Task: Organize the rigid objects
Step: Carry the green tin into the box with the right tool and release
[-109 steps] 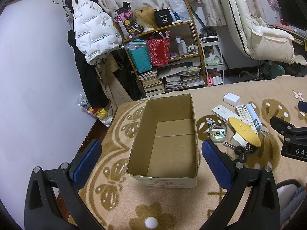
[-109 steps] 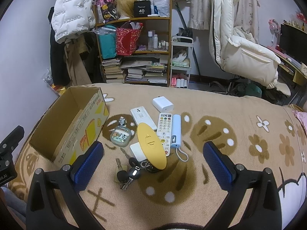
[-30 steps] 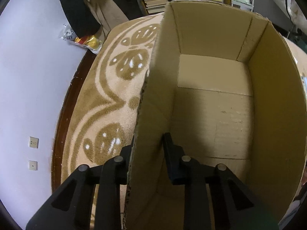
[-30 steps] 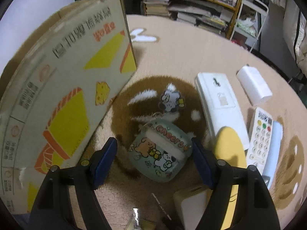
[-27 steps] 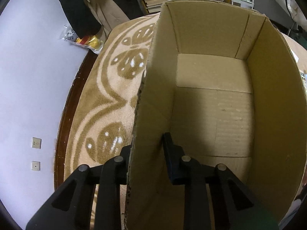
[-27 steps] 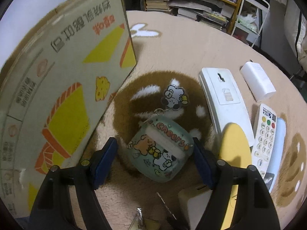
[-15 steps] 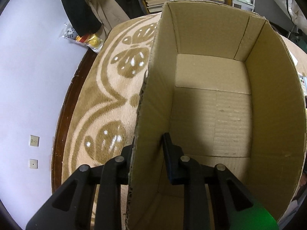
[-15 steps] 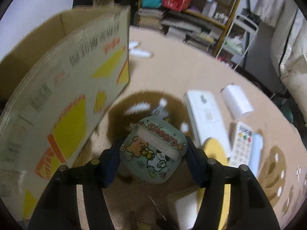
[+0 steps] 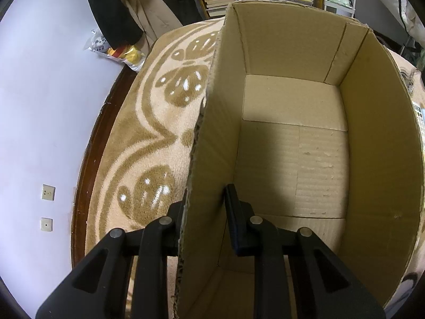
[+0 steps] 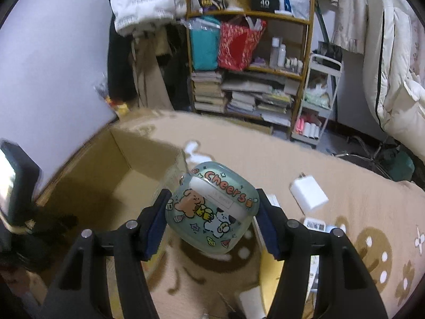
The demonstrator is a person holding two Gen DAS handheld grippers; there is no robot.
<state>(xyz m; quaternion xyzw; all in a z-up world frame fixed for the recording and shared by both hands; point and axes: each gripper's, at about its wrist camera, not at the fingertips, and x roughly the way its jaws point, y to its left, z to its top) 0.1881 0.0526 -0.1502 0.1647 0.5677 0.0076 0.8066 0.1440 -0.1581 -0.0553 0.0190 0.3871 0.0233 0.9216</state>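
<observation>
An open, empty cardboard box (image 9: 292, 143) sits on a tan patterned blanket (image 9: 159, 122). My left gripper (image 9: 205, 207) is shut on the box's left wall, one finger outside and one inside. My right gripper (image 10: 212, 220) is shut on a pale green earbud case (image 10: 212, 207) with cartoon animals and the word "Cheers", and holds it lifted above the blanket beside the box (image 10: 111, 186). The left gripper shows at the left edge of the right wrist view (image 10: 16, 186).
A white charger block (image 10: 308, 192), a white remote and a yellow flat item (image 10: 271, 271) lie on the blanket right of the case. A bookshelf (image 10: 247, 66) and hanging coats stand behind. The bed's dark wooden edge (image 9: 87, 159) runs left of the box.
My right gripper closed on the earbud case and lifted it off the blanket, toward the box. My left gripper kept its hold on the box wall.
</observation>
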